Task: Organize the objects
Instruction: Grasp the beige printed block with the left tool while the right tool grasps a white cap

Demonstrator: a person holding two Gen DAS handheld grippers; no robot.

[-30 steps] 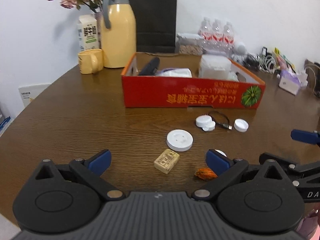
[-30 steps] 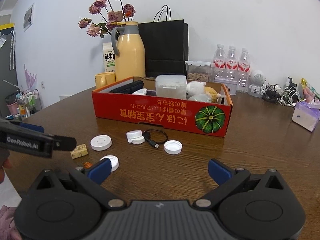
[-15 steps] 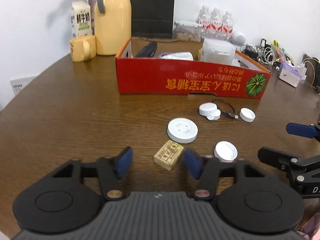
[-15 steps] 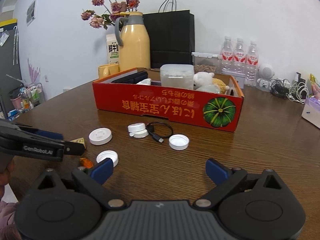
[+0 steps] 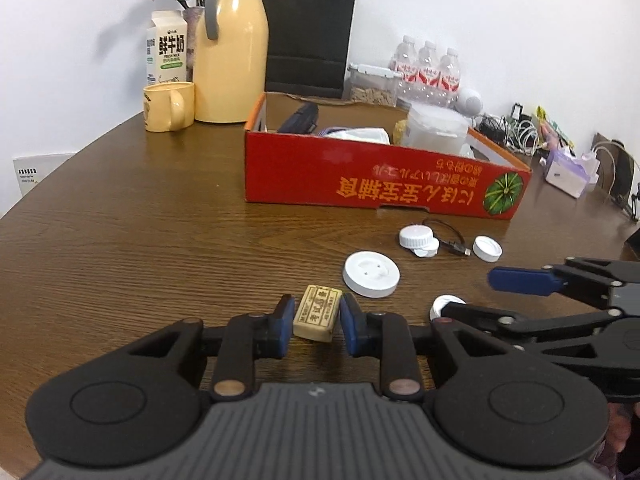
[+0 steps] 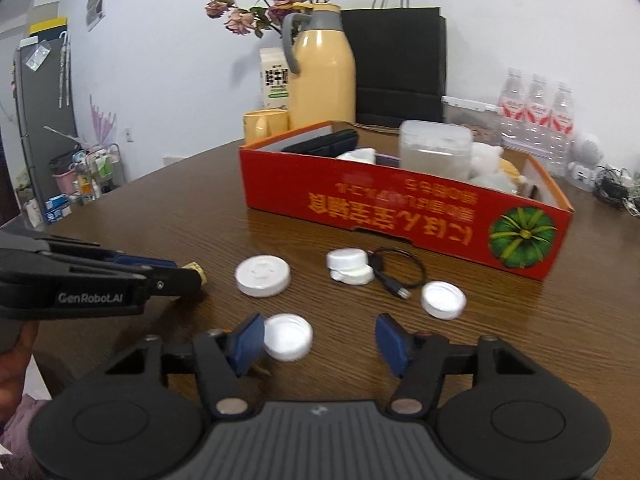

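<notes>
A small tan block (image 5: 317, 312) lies on the brown table (image 5: 140, 248) between the pads of my left gripper (image 5: 318, 329). Its jaws are closing and both pads look to be touching the block's sides. A white bottle cap (image 6: 287, 336) sits between the jaws of my right gripper (image 6: 320, 342), which are closing too. The cap is against the left pad and well apart from the right one. Further out lie a large white disc (image 5: 371, 274), two stacked white caps (image 5: 416, 236), a black cable (image 5: 448, 236) and another white cap (image 5: 487, 248). Behind them stands the red cardboard box (image 5: 380, 184).
The red box holds a clear tub (image 5: 436, 132), a dark case and soft items. At the back stand a yellow thermos (image 5: 232, 64), yellow mug (image 5: 168, 106), milk carton (image 5: 167, 54), black paper bag (image 5: 308, 28) and water bottles (image 5: 428, 68). A tissue pack (image 5: 572, 170) lies right.
Both grippers moved forward and their jaws narrowed. The left went from wide open to pads against the tan block; the right came around the white cap and half closed.
</notes>
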